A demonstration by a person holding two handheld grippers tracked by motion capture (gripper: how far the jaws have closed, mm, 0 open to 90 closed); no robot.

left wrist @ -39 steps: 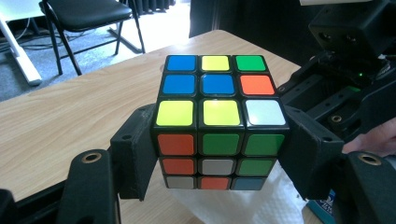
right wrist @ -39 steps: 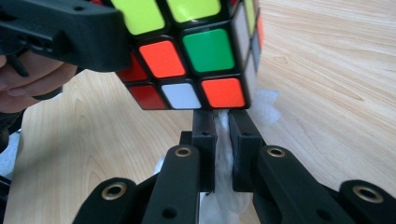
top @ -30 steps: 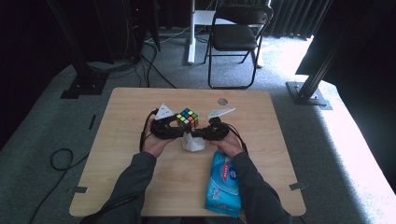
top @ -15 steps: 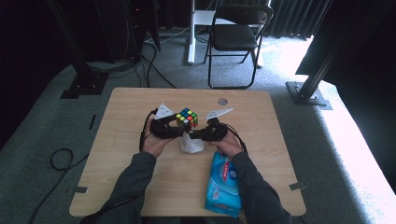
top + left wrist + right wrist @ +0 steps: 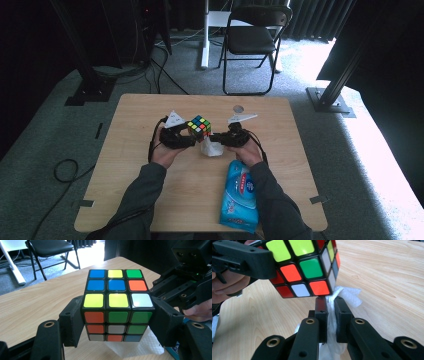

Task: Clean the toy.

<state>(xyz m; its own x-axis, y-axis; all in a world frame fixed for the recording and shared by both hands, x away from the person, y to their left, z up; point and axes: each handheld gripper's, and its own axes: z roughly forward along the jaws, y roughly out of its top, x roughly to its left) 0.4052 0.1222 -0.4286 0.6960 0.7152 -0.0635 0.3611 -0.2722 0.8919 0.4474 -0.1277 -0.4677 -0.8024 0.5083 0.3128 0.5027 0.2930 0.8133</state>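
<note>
Pale wooden rectangular table (image 5: pixel 125 180) across the centre of the high view, on grey carpet; black stand feet and looped cables at upper left, black folding chair (image 5: pixel 252 40) at top centre, bright daylight down the right side

Bare tabletop at far left and along the upper edge, free for movement; lower right taken up by a blue plastic pack of wet wipes (image 5: pixel 240 197), reaching almost to the near edge

Just left of centre, left gripper (image 5: pixel 186 138), clamped on a multicoloured plastic puzzle cube (image 5: pixel 199 126); in the left gripper view, one black jaw pressed against each side of the cube (image 5: pixel 117 306), cube lifted clear of the wood

Directly under the cube, a crumpled white paper wipe (image 5: pixel 211 148); in the right gripper view, wipe (image 5: pixel 344 296) pinched between nearly closed jaws, its top touching the cube's lower corner (image 5: pixel 312 272)

Right of centre, right gripper (image 5: pixel 216 141), tip close under the cube, facing the left one
</note>
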